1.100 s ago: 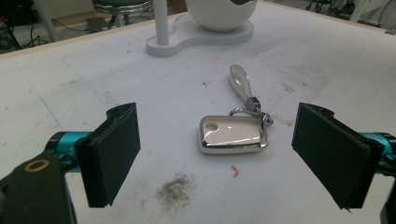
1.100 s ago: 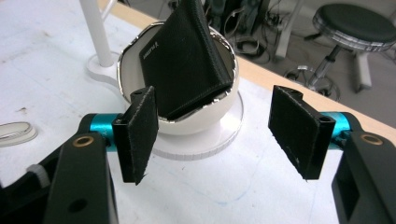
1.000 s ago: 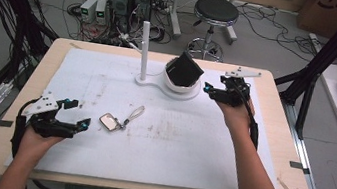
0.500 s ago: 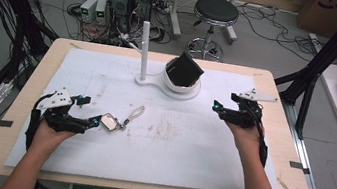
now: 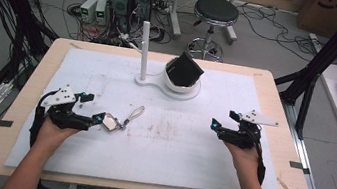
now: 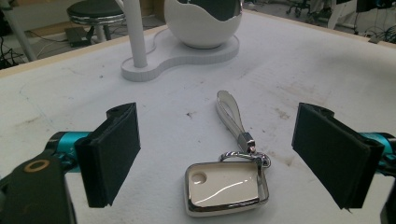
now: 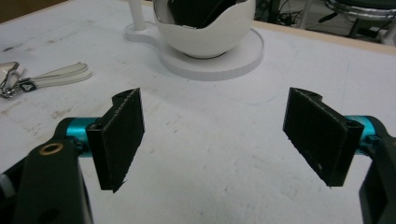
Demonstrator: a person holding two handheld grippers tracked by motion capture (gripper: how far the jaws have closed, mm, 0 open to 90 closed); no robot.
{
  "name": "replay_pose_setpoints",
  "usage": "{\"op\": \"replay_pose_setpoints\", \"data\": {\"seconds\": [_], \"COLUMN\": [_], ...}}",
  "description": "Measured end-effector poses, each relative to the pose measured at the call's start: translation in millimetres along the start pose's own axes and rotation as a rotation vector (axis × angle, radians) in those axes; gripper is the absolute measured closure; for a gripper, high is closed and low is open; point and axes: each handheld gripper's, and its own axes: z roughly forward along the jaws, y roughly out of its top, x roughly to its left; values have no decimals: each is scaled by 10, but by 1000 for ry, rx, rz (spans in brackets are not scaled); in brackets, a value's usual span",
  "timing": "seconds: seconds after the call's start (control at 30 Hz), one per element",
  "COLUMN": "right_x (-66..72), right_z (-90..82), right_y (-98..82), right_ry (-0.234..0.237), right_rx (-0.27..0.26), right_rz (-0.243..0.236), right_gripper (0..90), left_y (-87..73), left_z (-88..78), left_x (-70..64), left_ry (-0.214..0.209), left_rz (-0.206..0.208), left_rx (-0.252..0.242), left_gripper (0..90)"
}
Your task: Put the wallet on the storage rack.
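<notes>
Jaws of the left gripper (image 6: 219, 154) stand spread wide, their flat black pads rough like foam, and between them, touching neither, lies a key fob (image 6: 227, 187) on the table sheet. Its near edge is almost cut off at the bottom of the left gripper view, so the lower rim is hard to judge. It is a rounded rectangle with a glossy cream face, a shiny chrome frame and a small hole at one corner. A metal ring and clasp join it to a pale strap (image 6: 230, 112), a flat loop lying away from the gripper toward a white stand (image 6: 187, 53). In the high view the left gripper (image 5: 98, 118) sits just at the fob (image 5: 111, 123), near the table's left front. The right gripper (image 7: 212, 135) has just been opening its jaws; they stand wide apart with nothing between them, over bare white sheet (image 7: 210, 186) marked with faint scuffs. The stand carries a slim upright post (image 5: 144, 50) and a round white bowl (image 5: 182, 82) with a dark object (image 5: 185, 70) in it, possibly a folded pouch; its lower part is hidden by the bowl's wall.
</notes>
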Motion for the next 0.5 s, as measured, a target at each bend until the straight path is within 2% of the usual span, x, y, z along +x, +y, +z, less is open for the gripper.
{"op": "replay_pose_setpoints", "data": {"seconds": [0.03,0.2,0.5], "right_x": [19,57,40], "right_z": [-10,5,15], "right_y": [-43,-83,-125], "right_ry": [-1,2,-2], "right_rx": [-10,-11,8], "right_rz": [14,26,18], "right_gripper": [201,198,198], "left_y": [-3,2,21], "left_z": [1,-1,41], "left_x": [-1,-16,-40], "left_ry": [-2,-7,-12], "left_rz": [-1,0,9], "left_rx": [-1,-8,4], "left_gripper": [153,152,152]}}
